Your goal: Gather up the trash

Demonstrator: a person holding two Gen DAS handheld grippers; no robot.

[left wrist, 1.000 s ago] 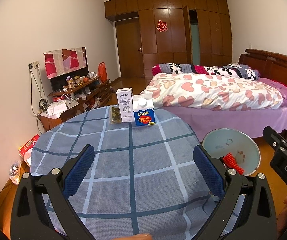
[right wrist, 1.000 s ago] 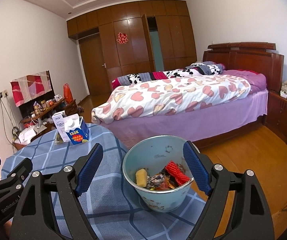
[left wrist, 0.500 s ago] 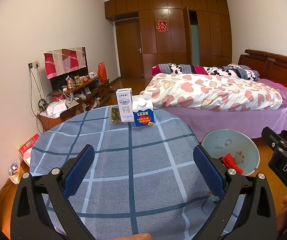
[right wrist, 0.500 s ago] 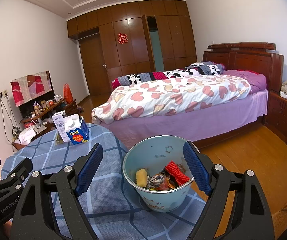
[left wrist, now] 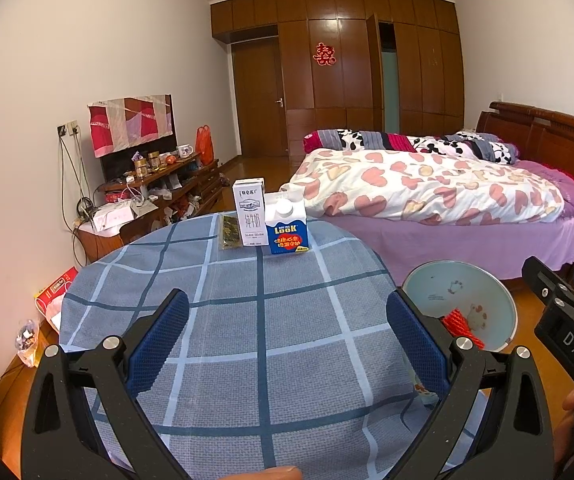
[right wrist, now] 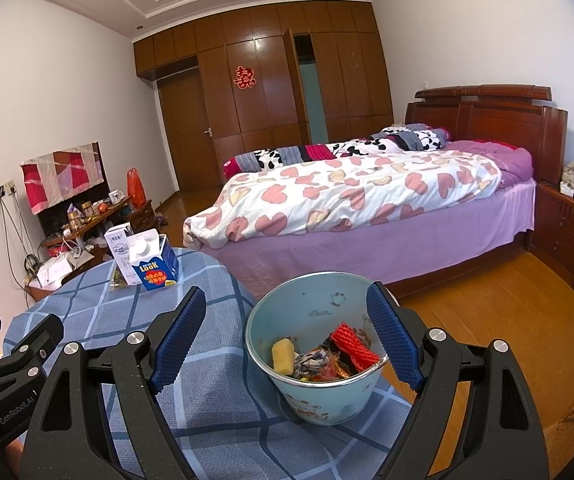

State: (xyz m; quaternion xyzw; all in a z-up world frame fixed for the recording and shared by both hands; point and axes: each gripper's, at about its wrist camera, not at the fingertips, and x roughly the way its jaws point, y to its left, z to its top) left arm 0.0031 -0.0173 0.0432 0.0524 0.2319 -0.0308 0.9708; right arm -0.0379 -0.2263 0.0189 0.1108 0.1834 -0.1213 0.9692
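Observation:
A pale blue bowl [right wrist: 327, 400] stands near the right edge of the checked blue tablecloth [right wrist: 215, 412]. It holds a yellow piece [right wrist: 283, 356], a red ribbed wrapper [right wrist: 353, 346] and crumpled wrappers. My right gripper [right wrist: 287, 292] is open. The bowl sits between its jaws, near the right pad and well apart from the left pad. At the table's far edge stand a white milk carton [left wrist: 250, 212] and a blue LOOK carton [left wrist: 287, 228], with a dark green packet [left wrist: 229, 232] lying beside them. My left gripper [left wrist: 287, 300] is open over the cloth and holds nothing. The bowl [left wrist: 447, 296] lies to its right.
A bed [right wrist: 367, 192] with a heart-pattern quilt stands beyond the table. A cluttered low cabinet [left wrist: 155, 188] lines the left wall. A red box [left wrist: 53, 290] and a small bag [left wrist: 27, 344] lie on the wooden floor at the left. A nightstand [right wrist: 563, 232] stands far right.

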